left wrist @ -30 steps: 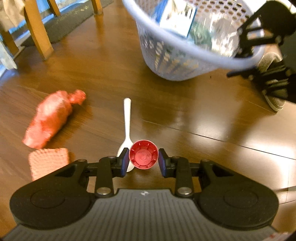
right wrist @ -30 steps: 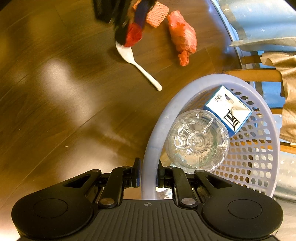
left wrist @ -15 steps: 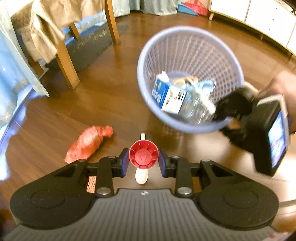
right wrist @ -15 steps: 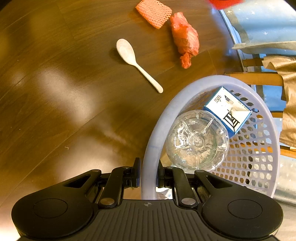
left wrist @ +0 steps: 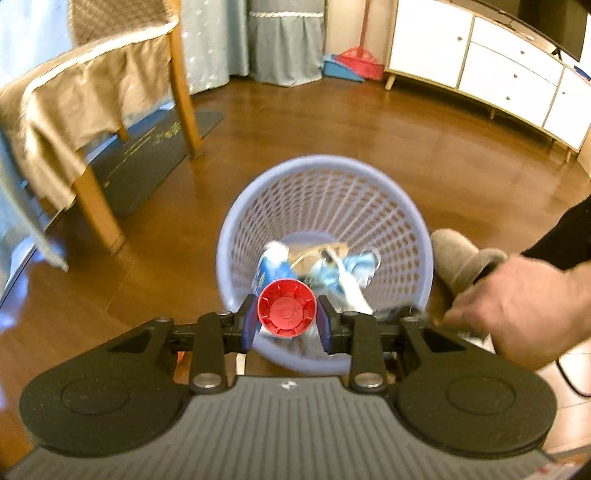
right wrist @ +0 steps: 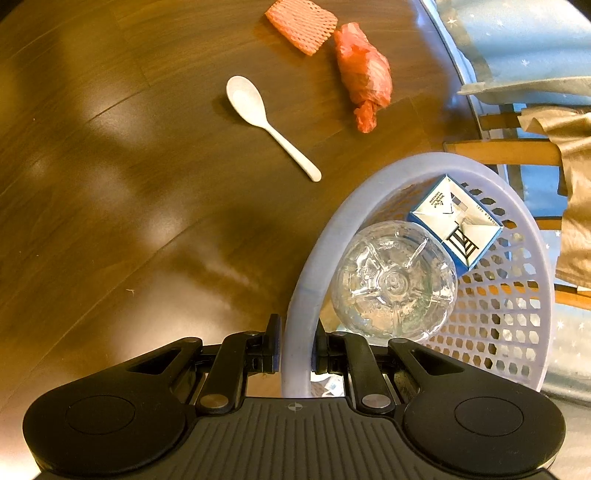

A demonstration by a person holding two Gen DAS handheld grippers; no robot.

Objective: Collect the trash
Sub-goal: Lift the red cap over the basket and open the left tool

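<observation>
The left tongs (left wrist: 287, 316) are closed partway on a red bottle cap (left wrist: 287, 313), pinching it by its sides with its hollow side towards the camera. It hangs over the near rim of the lilac basket (left wrist: 369, 188), probably so that a release drops it straight in. The right tongs (right wrist: 295, 350) are clamped tight on the basket rim (right wrist: 295, 325), apparently to steady and tilt the mouth towards the incoming cap. Inside the basket lie a clear bottle (right wrist: 393, 282) and a blue carton (right wrist: 456, 221). On the floor, at eleven to twelve o'clock from the right tongs, a white spoon (right wrist: 258, 110), a red bag (right wrist: 364, 74) and a foam net (right wrist: 301, 24) wait uncollected.
</observation>
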